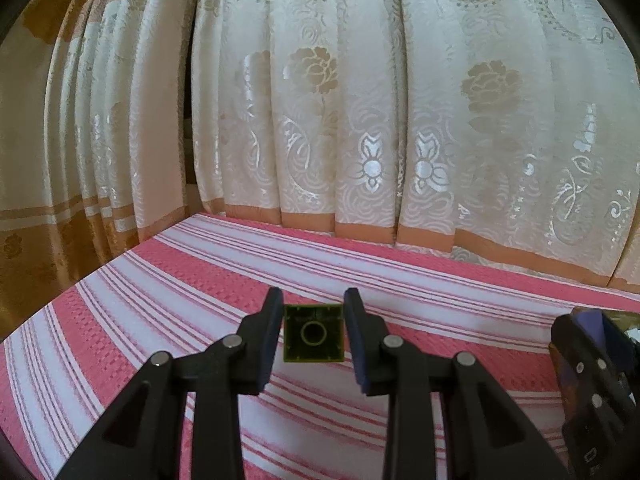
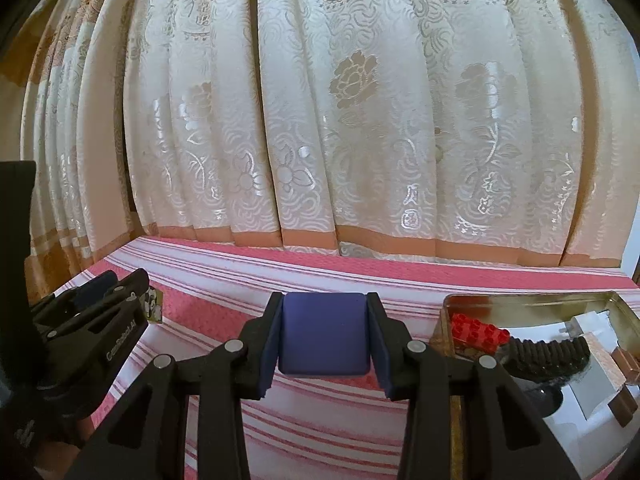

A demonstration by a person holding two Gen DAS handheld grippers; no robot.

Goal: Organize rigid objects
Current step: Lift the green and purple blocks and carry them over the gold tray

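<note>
pointing slightly down, left claw (image 1: 313, 334) (clamped), green block (image 1: 313, 334)

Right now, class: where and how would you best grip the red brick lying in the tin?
Grip the red brick across its two long side walls, coming from above. It lies studs-up in the tin's left corner, hemmed by a wall, so only the top is free.

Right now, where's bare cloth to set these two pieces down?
Free: the striped cloth ahead of the left tongs, from the green piece back to the curtain hem; likewise ahead of the right tongs holding the blue block. Crowded: the metal tin to the right, already holding a red brick and a black part.
</note>
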